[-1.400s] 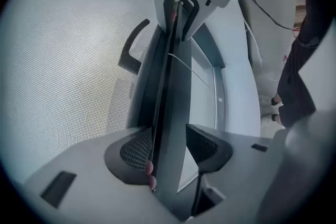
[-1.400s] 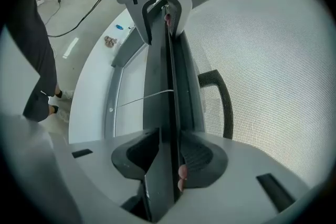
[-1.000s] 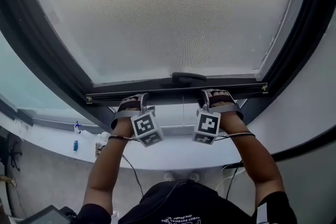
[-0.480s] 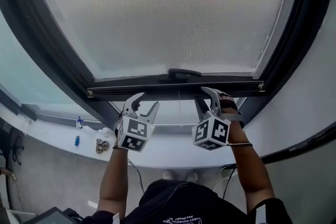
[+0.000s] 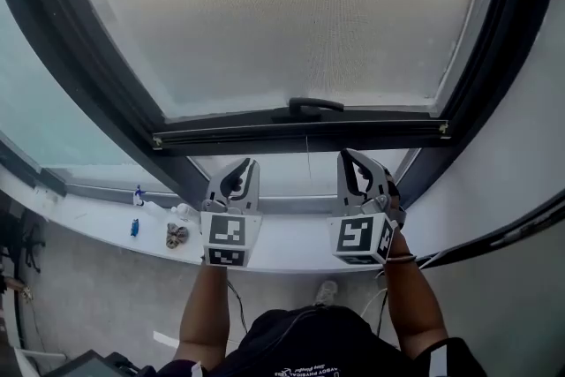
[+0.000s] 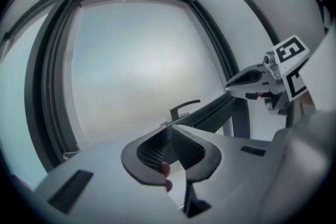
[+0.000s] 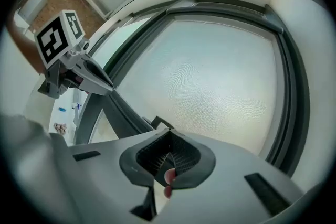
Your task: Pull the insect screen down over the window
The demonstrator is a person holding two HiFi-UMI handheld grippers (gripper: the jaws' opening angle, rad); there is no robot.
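Note:
The pale mesh insect screen [image 5: 282, 13] fills the window opening. Its dark bottom bar [image 5: 300, 137] carries a small handle [image 5: 306, 108] at the middle. Both grippers hang below the bar, apart from it, pointing up at it in the head view. My left gripper [image 5: 245, 168] has just been closing and its tips meet with nothing between them [image 6: 169, 127]. My right gripper [image 5: 347, 159] has just been closing too and is shut, empty [image 7: 168, 134]. Each gripper view shows the other gripper off to its side.
Dark window frame posts run up at the left [image 5: 88, 75] and the right [image 5: 494, 57]. Under the grippers lies a white sill [image 5: 291, 247] with a small blue bottle [image 5: 134, 228] and a little crumpled object [image 5: 177, 234] at its left.
Both grippers have come away from the bottom bar, moved down toward me and rolled upright. Their jaws, open half a second ago, have closed on nothing. The bar has stayed put.

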